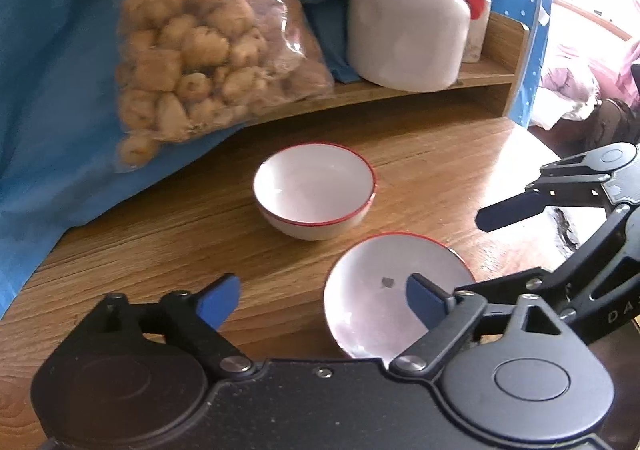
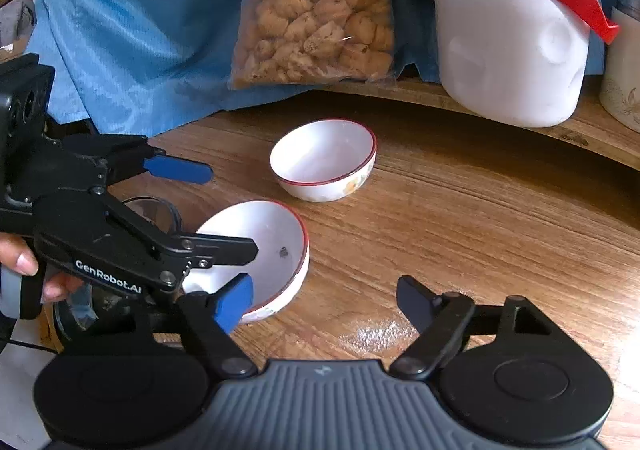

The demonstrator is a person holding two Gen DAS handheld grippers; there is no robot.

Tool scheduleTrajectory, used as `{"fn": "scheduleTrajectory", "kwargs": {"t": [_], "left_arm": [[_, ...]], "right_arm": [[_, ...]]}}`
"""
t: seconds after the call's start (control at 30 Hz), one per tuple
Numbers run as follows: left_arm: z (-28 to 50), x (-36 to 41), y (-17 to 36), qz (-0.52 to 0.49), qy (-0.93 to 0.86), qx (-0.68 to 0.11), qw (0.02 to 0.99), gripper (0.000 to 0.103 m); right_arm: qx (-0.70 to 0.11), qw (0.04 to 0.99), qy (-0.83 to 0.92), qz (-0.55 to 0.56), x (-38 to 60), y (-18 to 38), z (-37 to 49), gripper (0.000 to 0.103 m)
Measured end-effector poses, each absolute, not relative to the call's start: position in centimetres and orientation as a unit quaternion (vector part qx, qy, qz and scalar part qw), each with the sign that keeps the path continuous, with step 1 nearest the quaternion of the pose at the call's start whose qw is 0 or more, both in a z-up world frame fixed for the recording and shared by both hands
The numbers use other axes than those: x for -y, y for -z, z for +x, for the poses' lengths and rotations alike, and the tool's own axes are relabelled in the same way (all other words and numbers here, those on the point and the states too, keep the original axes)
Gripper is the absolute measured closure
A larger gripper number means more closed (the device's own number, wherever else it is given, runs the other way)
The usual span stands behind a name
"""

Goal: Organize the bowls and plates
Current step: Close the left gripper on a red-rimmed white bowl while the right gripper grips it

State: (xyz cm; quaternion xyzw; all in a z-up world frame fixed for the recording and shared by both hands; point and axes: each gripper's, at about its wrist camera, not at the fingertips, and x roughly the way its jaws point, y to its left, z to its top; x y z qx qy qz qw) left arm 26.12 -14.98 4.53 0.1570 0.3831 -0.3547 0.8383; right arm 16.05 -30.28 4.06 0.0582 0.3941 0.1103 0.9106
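Observation:
Two white bowls with red rims stand on the wooden table (image 1: pixel 160 234). The far bowl (image 1: pixel 316 190) (image 2: pixel 324 158) sits upright and untouched. The near bowl (image 1: pixel 380 302) (image 2: pixel 260 246) is tilted, with a small dark speck inside. My left gripper (image 1: pixel 322 302) (image 2: pixel 232 210) is open: one blue pad reaches into the near bowl and the other is well outside its rim. My right gripper (image 2: pixel 326 304) (image 1: pixel 476 250) is open too, with its left pad at the bowl's near rim and its right finger over bare table. Neither pair of pads presses on the bowl.
A clear bag of brown snacks (image 1: pixel 200 50) and a white jug with a blue lid and red latch (image 1: pixel 408 30) sit on a low wooden shelf (image 1: pixel 492 70) behind, on blue cloth (image 1: pixel 60 70). White powder (image 2: pixel 376 334) dusts the table. Glassware (image 2: pixel 152 210) lies beside the near bowl. A hand (image 2: pixel 20 258) grips the left gripper.

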Motion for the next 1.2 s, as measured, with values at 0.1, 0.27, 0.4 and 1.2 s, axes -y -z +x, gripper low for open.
{"fn": "scheduleTrajectory", "kwargs": {"t": [0.1, 0.27, 0.4, 1.2], "left_arm": [[26.1, 15.4, -4.4, 0.156, 0.356, -0.393, 0.833, 0.033], [26.0, 15.8, -3.7, 0.159, 0.352, -0.405, 0.828, 0.061], [25.9, 15.8, -3.6, 0.145, 0.353, -0.408, 0.830, 0.069], [23.9, 14.7, -3.5, 0.083, 0.330, -0.415, 0.844, 0.088]], "right_arm": [[-0.392, 0.911, -0.114, 0.063, 30.6, -3.9, 16.0, 0.024], [-0.384, 0.915, -0.107, 0.067, 31.3, -3.7, 16.0, 0.024], [-0.382, 0.916, -0.102, 0.065, 31.8, -3.6, 16.1, 0.024], [-0.428, 0.898, -0.107, -0.006, 27.4, -3.5, 16.2, 0.071]]}}
